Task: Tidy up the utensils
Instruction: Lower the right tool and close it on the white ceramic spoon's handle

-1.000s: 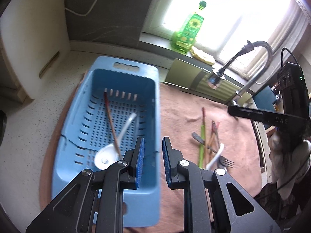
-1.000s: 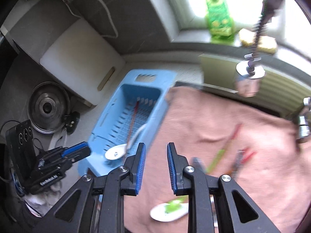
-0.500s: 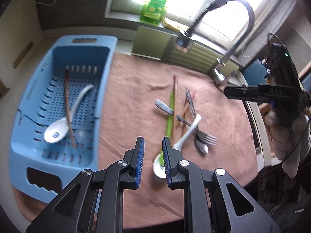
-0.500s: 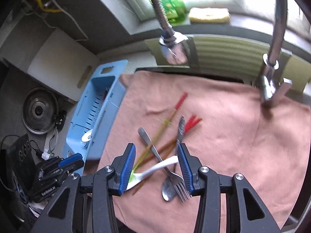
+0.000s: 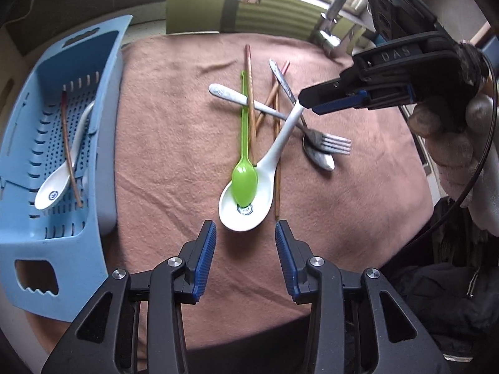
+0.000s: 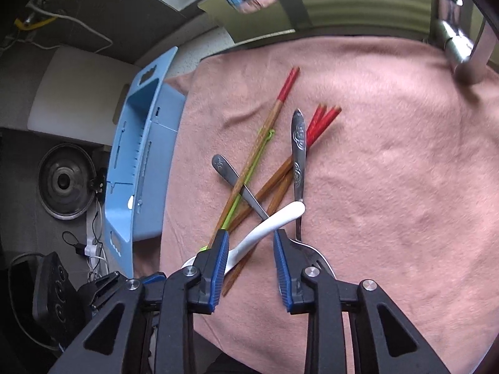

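Two white ceramic soup spoons (image 5: 249, 193), one on the brown cloth, one (image 5: 59, 180) in the blue plastic basket. One green plastic spoon (image 5: 245, 168). One metal fork (image 5: 330, 142). One metal spoon (image 5: 318, 155). Four red-tipped wooden chopsticks (image 6: 274, 115) on the cloth, a fifth (image 5: 69, 143) in the basket.

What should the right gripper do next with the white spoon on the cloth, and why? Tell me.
Probably finish closing on the white spoon's handle, then lift. The right gripper's jaws are closing with that handle between them, not yet pinched. Lift slowly: the green spoon lies in its bowl.
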